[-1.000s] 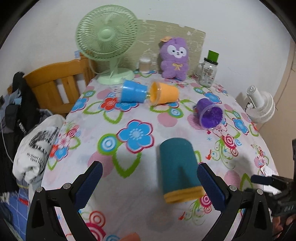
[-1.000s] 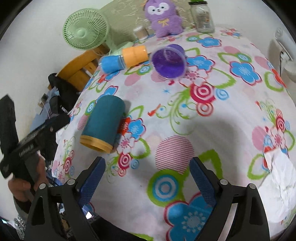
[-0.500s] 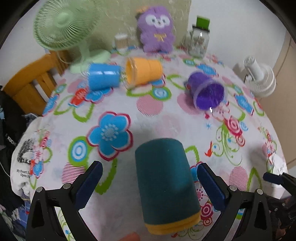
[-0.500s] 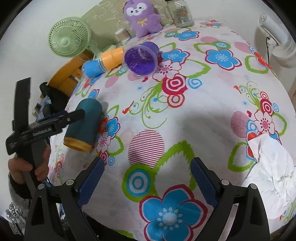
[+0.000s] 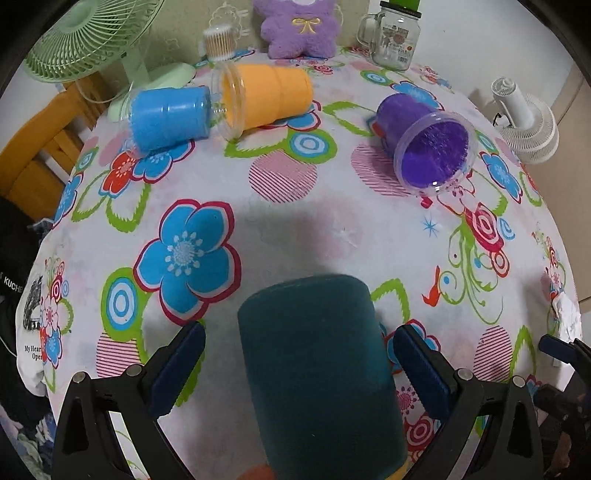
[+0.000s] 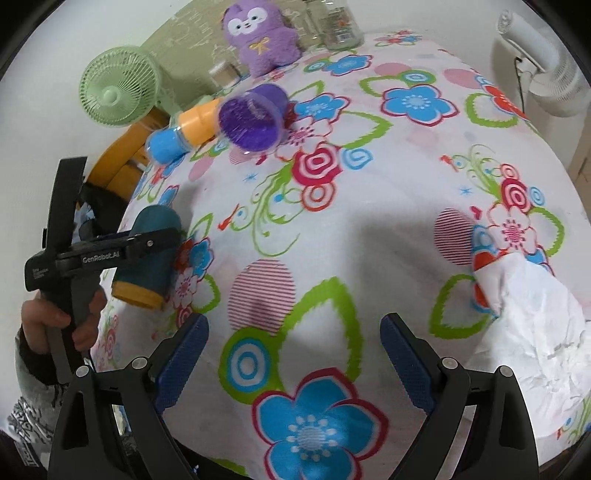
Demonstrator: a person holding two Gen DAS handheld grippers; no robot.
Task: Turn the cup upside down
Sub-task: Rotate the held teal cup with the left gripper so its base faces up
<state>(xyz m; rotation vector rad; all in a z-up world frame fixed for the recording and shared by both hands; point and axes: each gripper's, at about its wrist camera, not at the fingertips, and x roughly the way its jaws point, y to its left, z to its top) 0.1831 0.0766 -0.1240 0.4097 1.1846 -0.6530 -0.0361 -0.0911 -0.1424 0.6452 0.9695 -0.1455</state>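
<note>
A dark teal cup with a yellow rim (image 5: pixel 317 369) lies on its side on the flowered tablecloth (image 5: pixel 295 221), rim toward me. My left gripper (image 5: pixel 299 354) is open and straddles it, pads apart from its sides. It also shows in the right wrist view (image 6: pixel 147 258), with the left gripper around it. My right gripper (image 6: pixel 293 354) is open and empty over the cloth near the front edge. A blue cup (image 5: pixel 168 116), an orange cup (image 5: pixel 266 96) and a purple cup (image 5: pixel 424 144) lie on their sides farther back.
A green fan (image 5: pixel 81 40), a purple plush toy (image 5: pixel 299 26), a glass jar (image 5: pixel 395 37) and a small container (image 5: pixel 219 40) stand at the back. A white fan (image 5: pixel 524 122) is off the right side. Crumpled white paper (image 6: pixel 535 325) lies at the right edge. A wooden chair (image 5: pixel 33 147) stands left.
My left gripper has moved forward and down over the teal cup, which now lies between its open fingers. My right gripper has drifted right, away from the cup.
</note>
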